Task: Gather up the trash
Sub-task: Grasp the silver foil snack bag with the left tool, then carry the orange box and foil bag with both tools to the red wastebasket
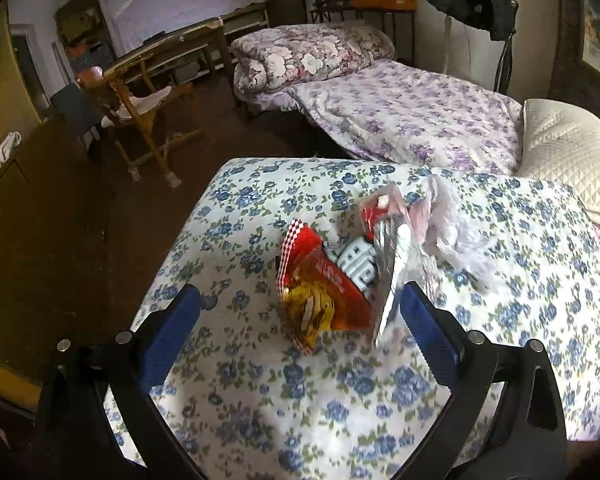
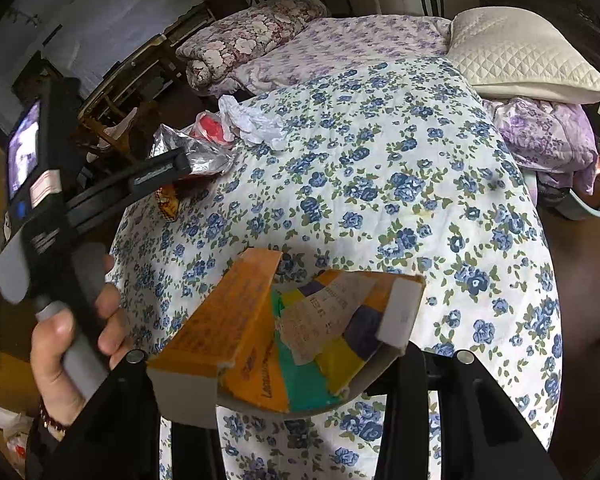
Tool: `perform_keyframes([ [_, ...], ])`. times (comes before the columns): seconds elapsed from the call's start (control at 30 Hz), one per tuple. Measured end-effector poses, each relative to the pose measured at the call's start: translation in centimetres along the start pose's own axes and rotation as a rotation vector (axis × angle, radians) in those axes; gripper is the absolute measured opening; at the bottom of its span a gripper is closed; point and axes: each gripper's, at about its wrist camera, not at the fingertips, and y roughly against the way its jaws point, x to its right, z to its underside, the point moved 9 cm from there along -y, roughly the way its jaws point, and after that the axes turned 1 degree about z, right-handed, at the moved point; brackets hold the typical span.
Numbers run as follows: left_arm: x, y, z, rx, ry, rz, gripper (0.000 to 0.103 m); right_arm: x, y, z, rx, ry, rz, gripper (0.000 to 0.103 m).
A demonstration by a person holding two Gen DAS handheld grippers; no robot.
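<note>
The left tool (image 1: 296,312) hung over the blue-flowered quilt (image 1: 500,312), its blue pads spread wide around a red snack bag (image 1: 320,280) without touching it. Just past the bag, at one o'clock, lay a silver foil wrapper (image 1: 388,256), and beyond that a crumpled white tissue (image 1: 456,236). The right tool (image 2: 284,364) was clamped on a flattened orange carton (image 2: 244,340), held above the quilt's near edge. At nine o'clock in the right view, a hand (image 2: 72,344) gripped the left tool's handle. A white pillow (image 2: 516,56) sat at one o'clock.
</note>
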Motion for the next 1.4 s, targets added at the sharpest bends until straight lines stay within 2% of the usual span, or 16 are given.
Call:
perform_keyframes([
  [0.03, -0.1, -0.3, -0.1, 0.001, 0.012, 0.018, 0.076, 0.0, 0.0, 0.0, 0.000, 0.001, -0.002, 0.041],
  [0.07, -0.1, -0.6, 0.1, -0.013, 0.019, 0.042, 0.049, 0.1, 0.0, 0.0, -0.001, 0.001, -0.006, 0.041],
  [0.1, 0.1, -1.3, 0.4, -0.056, 0.031, 0.096, 0.024, 0.1, 0.0, 0.0, -0.001, 0.000, -0.007, 0.041],
  [0.13, -0.2, -1.7, 0.7, -0.078, 0.048, 0.126, 0.024, 0.1, 0.0, 0.0, -0.001, 0.001, -0.008, 0.041],
  [0.33, -2.5, 1.0, 1.6, -0.052, 0.083, 0.179, 0.015, 0.0, 0.2, 0.6, -0.013, 0.026, -0.005, 0.042],
  [0.53, -5.3, 7.3, 5.5, -0.036, 0.119, 0.222, 0.015, 0.9, -0.2, 2.6, -0.068, 0.055, 0.030, 0.041],
  [0.7, -5.7, 10.7, 9.1, -0.016, 0.094, 0.225, 0.015, 0.6, 0.0, 3.4, -0.062, 0.079, 0.059, 0.041],
  [0.8, -5.4, 10.3, 10.0, -0.039, 0.080, 0.238, 0.015, -0.1, 0.0, 3.9, -0.065, 0.101, 0.073, 0.045],
  [0.87, -5.5, 10.2, 10.0, -0.038, 0.078, 0.236, 0.015, -0.5, 0.4, 4.3, -0.068, 0.121, 0.086, 0.061],
  [1.0, -5.7, 10.2, 9.5, -0.023, 0.094, 0.253, 0.015, -1.3, 1.9, 6.4, -0.052, 0.176, 0.107, 0.077],
  [1.1, -5.6, 10.5, 9.3, -0.015, 0.102, 0.271, 0.015, -1.7, 2.2, 7.0, -0.043, 0.202, 0.113, 0.078],
  [1.33, -5.1, 11.0, 9.2, 0.002, 0.079, 0.267, 0.015, -1.9, 0.5, 5.5, -0.060, 0.226, 0.170, 0.078],
  [1.4, -4.9, 10.8, 9.2, -0.002, 0.077, 0.270, 0.015, -1.6, -0.4, 5.5, -0.083, 0.224, 0.178, 0.074],
])
